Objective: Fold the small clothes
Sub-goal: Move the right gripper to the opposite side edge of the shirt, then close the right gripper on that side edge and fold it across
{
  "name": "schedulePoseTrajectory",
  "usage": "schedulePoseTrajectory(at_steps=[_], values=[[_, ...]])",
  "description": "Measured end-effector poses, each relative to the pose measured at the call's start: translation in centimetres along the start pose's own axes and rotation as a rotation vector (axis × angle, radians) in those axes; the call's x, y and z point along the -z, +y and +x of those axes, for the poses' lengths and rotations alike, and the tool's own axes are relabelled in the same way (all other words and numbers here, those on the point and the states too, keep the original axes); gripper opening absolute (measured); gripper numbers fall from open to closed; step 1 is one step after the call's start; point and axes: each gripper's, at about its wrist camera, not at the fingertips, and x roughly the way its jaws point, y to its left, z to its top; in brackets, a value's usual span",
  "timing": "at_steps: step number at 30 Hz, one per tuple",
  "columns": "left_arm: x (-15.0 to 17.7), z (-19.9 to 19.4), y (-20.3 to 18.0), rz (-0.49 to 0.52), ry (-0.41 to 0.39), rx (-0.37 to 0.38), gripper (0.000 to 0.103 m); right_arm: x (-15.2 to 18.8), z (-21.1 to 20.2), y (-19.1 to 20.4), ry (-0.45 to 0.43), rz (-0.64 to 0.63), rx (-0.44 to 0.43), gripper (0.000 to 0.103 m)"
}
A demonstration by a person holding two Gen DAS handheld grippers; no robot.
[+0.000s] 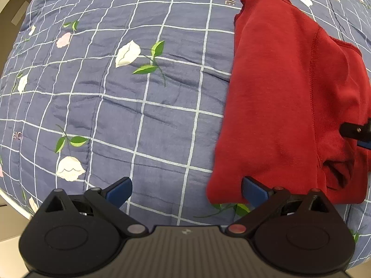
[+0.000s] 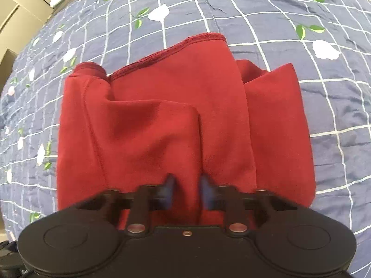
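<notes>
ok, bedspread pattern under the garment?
Blue bedspread with white grid lines and flower prints, clearest in the left wrist view.

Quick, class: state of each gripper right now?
Left gripper: open, holding nothing, beside the red garment.
Right gripper: jaws narrowed around a fold of the red garment; blurred, firm grip cannot be told.

left wrist: down, close | right wrist: down, closer | shared: red garment (image 1: 285,106)

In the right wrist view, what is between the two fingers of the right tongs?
A raised fold of the red garment lies between the fingers of the right tongs, which sit partly closed around it. The right wrist view shows this.
</notes>
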Motion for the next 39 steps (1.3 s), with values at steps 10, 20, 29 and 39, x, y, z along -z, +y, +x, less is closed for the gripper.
schedulePoseTrajectory(at_steps=[10, 20, 29, 39], values=[[-1.1, -3.8, -0.9, 0.006, -0.109, 0.084, 0.102, -0.1, -6.2, -2.7, -0.108, -0.093, -0.035, 0.004], [-2.4, -2.8, -5.2, 0.078, -0.087, 0.047, 0.102, -0.8, -7.7, -8.4, -0.120, -0.033, 0.039, 0.004], [-1.9, -1.7, -6.4, 0.069, -0.049, 0.050, 0.102, -1.2, -4.8, -9.2, -0.033, -0.053, 0.101, 0.005], [-2.1, -1.4, -6.3, 0.046, -0.036, 0.048, 0.102, -1.2, -4.0, -9.8, -0.011, -0.014, 0.099, 0.018]])
